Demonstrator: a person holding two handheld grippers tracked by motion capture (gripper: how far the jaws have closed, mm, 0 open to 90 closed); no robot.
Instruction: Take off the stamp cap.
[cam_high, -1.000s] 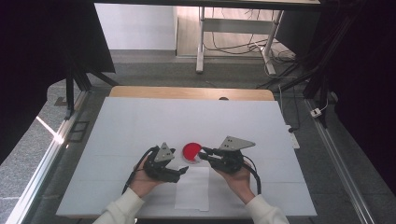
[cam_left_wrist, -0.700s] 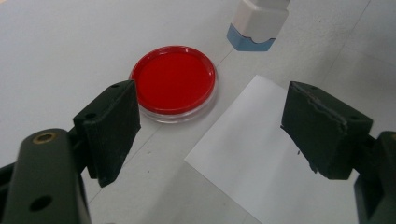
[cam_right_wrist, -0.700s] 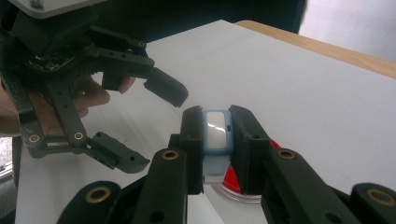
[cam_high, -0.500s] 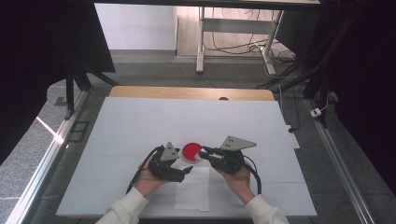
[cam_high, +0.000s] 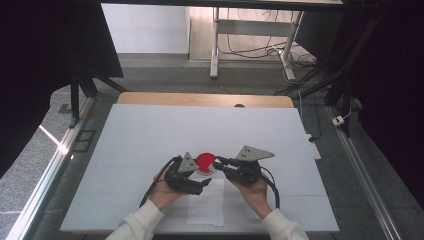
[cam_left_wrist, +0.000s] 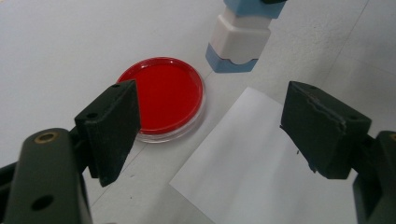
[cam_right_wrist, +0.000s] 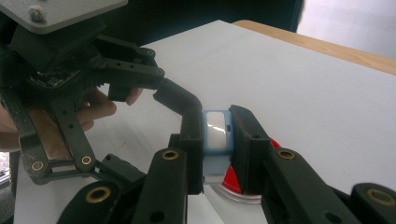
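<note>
In the high view, the left gripper and the right gripper meet near the front edge of the white table, each held in one of the person's hands. A red dish lies on the table between them, at about 12 o'clock from the left gripper and 9 o'clock from the right one. A white paper sheet lies flat at 6 o'clock from the dish, between the two forearms. How the jaws stand cannot be told at this scale.

In the left gripper view, the left gripper has its jaws spread wide with nothing between the pads. The red dish, a shallow clear round dish with a red filling, lies flat on the table at 11 o'clock, just past the left-hand jaw. The corner of the paper sheet lies below the open jaws. A blue-and-white block hangs at 12 o'clock, just beside the dish's rim.

In the right gripper view, the right gripper pinches the blue-and-white block firmly between both pads, the block upright. The red dish lies beneath it at 6 o'clock, mostly hidden. The left gripper stands at 10 o'clock, one jaw reaching close beside the block.
</note>
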